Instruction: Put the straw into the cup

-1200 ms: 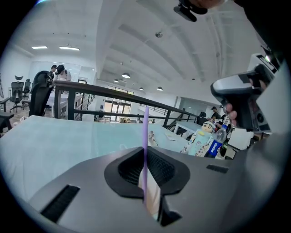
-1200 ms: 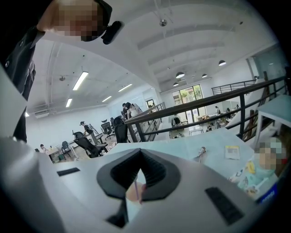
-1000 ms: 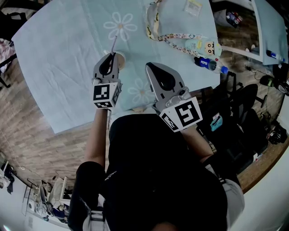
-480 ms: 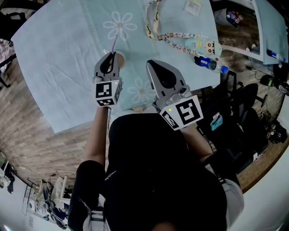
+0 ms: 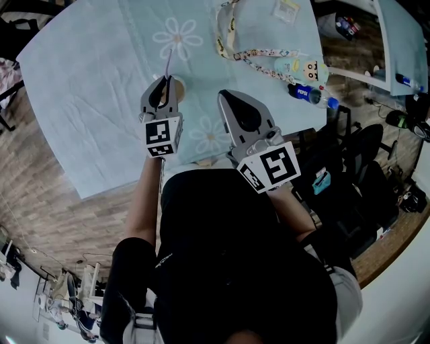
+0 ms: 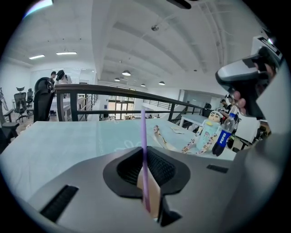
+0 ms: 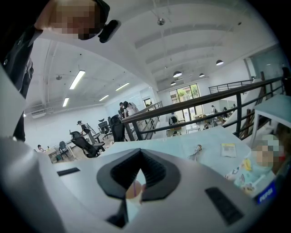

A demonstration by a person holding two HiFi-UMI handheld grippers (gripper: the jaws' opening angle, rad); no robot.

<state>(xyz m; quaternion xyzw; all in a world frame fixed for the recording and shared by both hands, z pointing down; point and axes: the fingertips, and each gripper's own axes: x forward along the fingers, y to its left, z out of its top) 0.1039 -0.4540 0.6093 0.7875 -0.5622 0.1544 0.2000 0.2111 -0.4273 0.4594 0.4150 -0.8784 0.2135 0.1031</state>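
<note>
A thin purple straw (image 5: 169, 64) stands upright over a small tan paper cup (image 5: 179, 89) on the light-blue tablecloth (image 5: 101, 80). My left gripper (image 5: 165, 79) is shut on the straw, right beside and above the cup. In the left gripper view the straw (image 6: 143, 127) rises from between the closed jaws of the left gripper (image 6: 143, 148), and its lower part runs down in front of the cup (image 6: 153, 192). My right gripper (image 5: 225, 96) hangs shut and empty to the right of the cup. Through the hole in the right gripper (image 7: 141, 149) I see the cup (image 7: 132, 191).
A patterned lanyard (image 5: 248, 54), a cartoon-figure bottle (image 5: 299, 67) and a Pepsi bottle (image 5: 310, 95) lie at the table's far right. A small packet (image 5: 289, 9) lies at the back. The table's near edge runs just in front of the person's body.
My left gripper has shifted slightly forward and to the right with the straw, closer over the cup. The right gripper has hardly moved.
</note>
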